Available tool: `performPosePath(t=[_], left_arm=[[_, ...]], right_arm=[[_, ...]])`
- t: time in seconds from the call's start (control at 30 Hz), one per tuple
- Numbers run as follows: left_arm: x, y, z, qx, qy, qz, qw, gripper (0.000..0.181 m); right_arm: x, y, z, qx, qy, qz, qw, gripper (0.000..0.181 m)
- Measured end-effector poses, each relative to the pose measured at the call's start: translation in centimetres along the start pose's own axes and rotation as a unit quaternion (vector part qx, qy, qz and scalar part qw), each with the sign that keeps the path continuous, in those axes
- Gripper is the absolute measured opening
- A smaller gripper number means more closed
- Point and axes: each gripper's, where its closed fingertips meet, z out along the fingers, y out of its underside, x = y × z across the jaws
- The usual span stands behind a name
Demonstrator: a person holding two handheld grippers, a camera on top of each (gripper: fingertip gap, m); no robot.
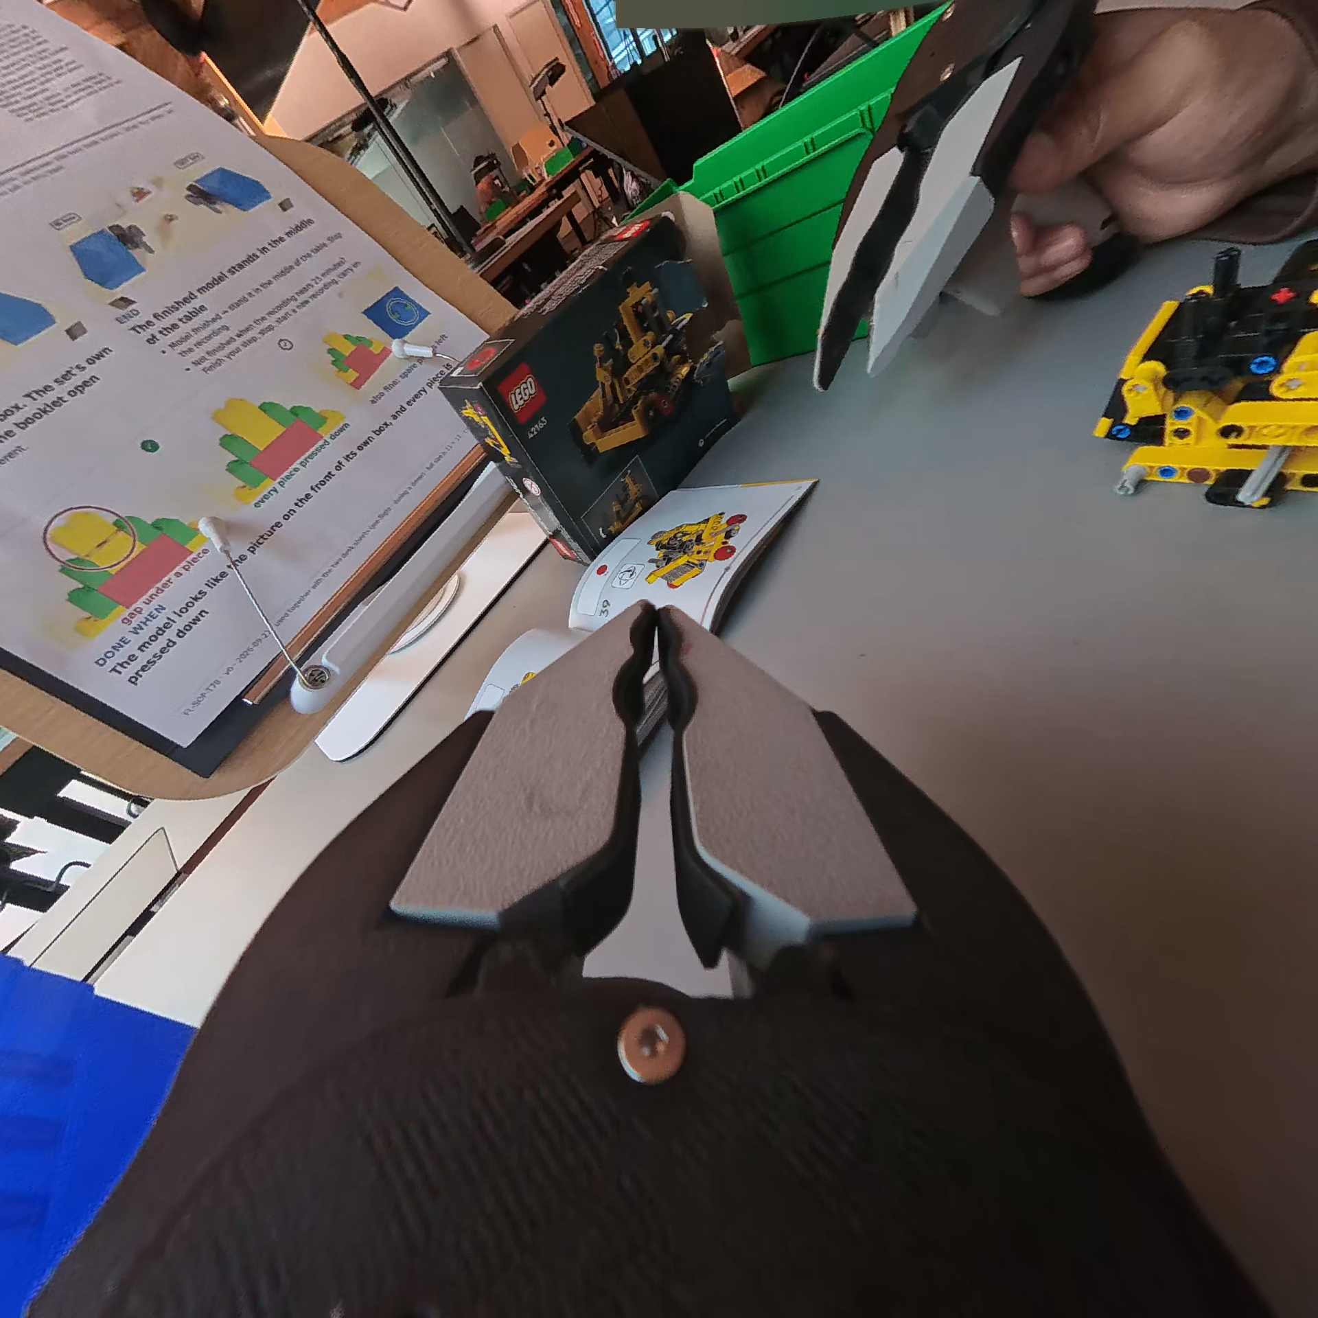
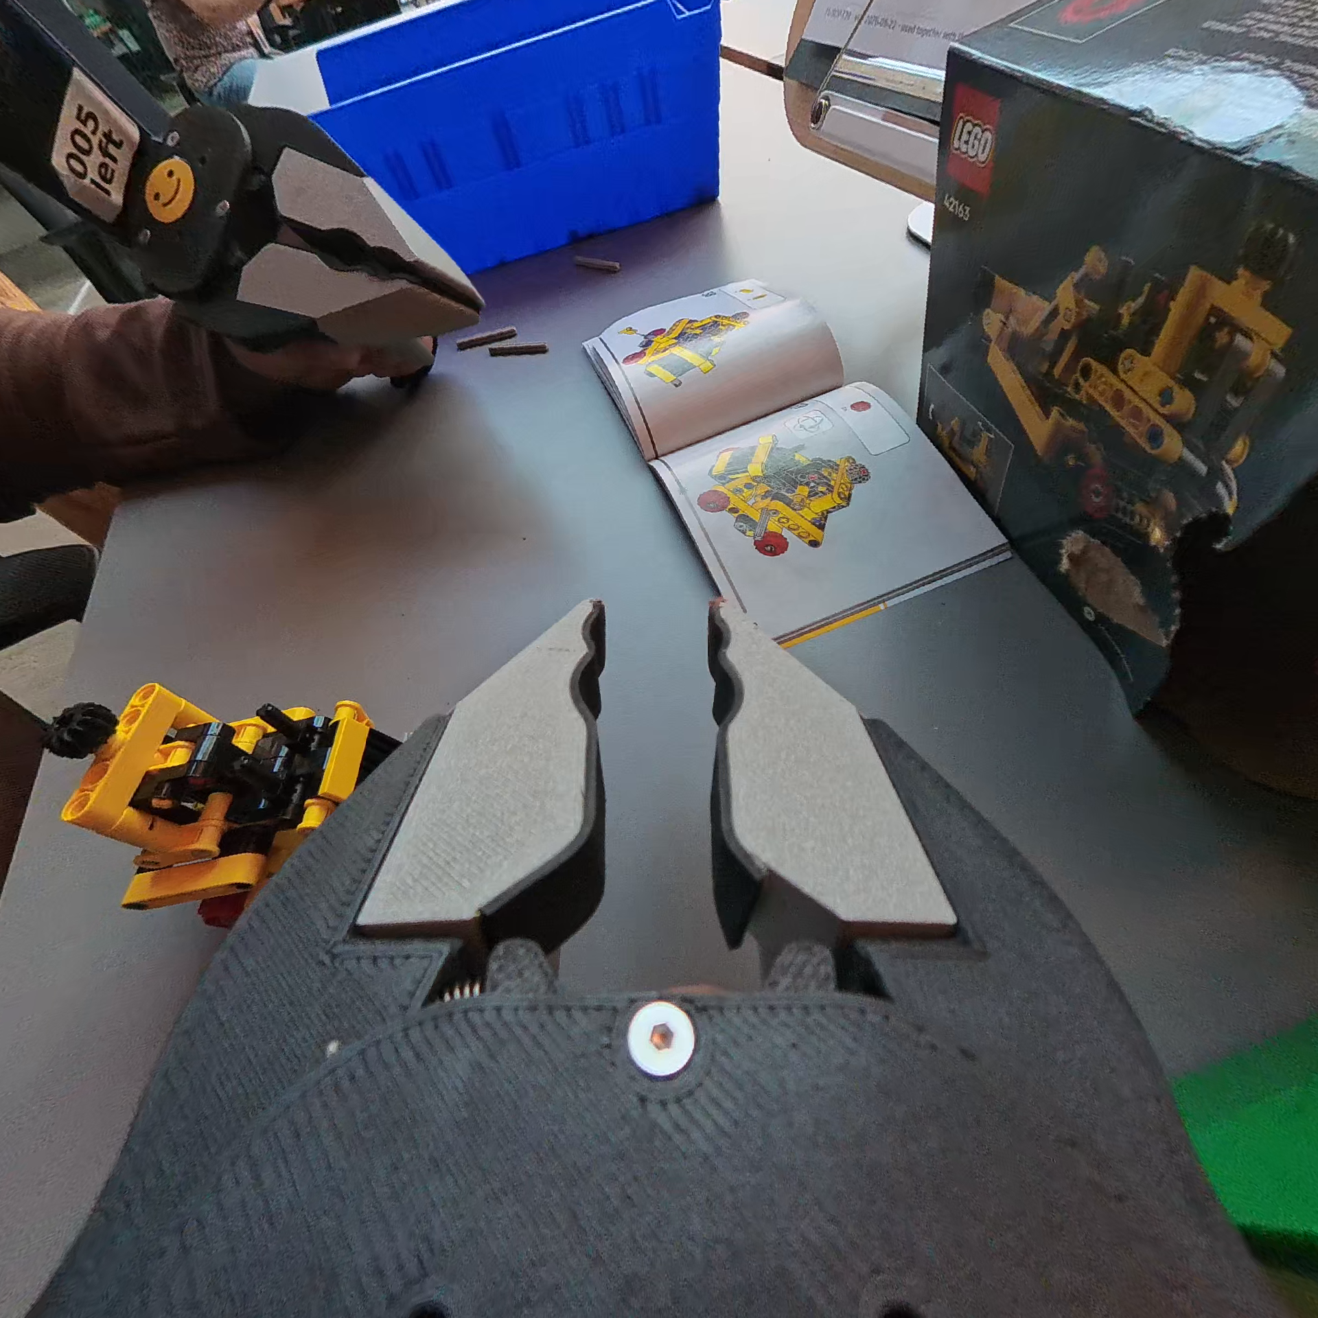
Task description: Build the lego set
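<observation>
The half-built yellow-and-black lego model (image 2: 214, 799) sits on the grey table (image 2: 428, 513), beside my right tongs (image 2: 656, 617), whose jaws gape empty. My left tongs (image 1: 657, 619) are pinched together on nothing, pointing at the open booklet (image 2: 777, 456) beside the box (image 2: 1112, 342).

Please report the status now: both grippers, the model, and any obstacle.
Left gripper jaws shut, empty, over booklet. Right gripper jaws open, empty. Yellow model on table, untouched. Three loose pins near blue bin.
</observation>
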Motion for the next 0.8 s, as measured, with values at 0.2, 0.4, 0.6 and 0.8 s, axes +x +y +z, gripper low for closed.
performPosePath(t=[0.2, 0.4, 0.6, 0.8], left_arm=[[0.0, 0.0, 0.0, 0.001, -0.002, 0.001, 1.0, 0.0], [-0.4, 0.1, -0.1, -0.003, -0.012, -0.002, 1.0, 0.0], [-2.4, 1.0, -0.3, -0.023, -0.059, -0.024, 0.998, 0.0], [-3.5, 1.0, -0.7, -0.016, -0.08, -0.049, 0.995, 0.0]], right_arm=[[-0.1, 0.1, 0.0, -0.003, 0.0, -0.003, 1.0, 0.025], [-0.3, 0.2, 0.1, -0.006, -0.001, -0.006, 1.0, 0.025], [-0.4, 0.2, 0.1, -0.006, -0.002, -0.006, 1.0, 0.025], [-0.4, 0.2, 0.1, -0.008, -0.003, -0.007, 1.0, 0.024]])
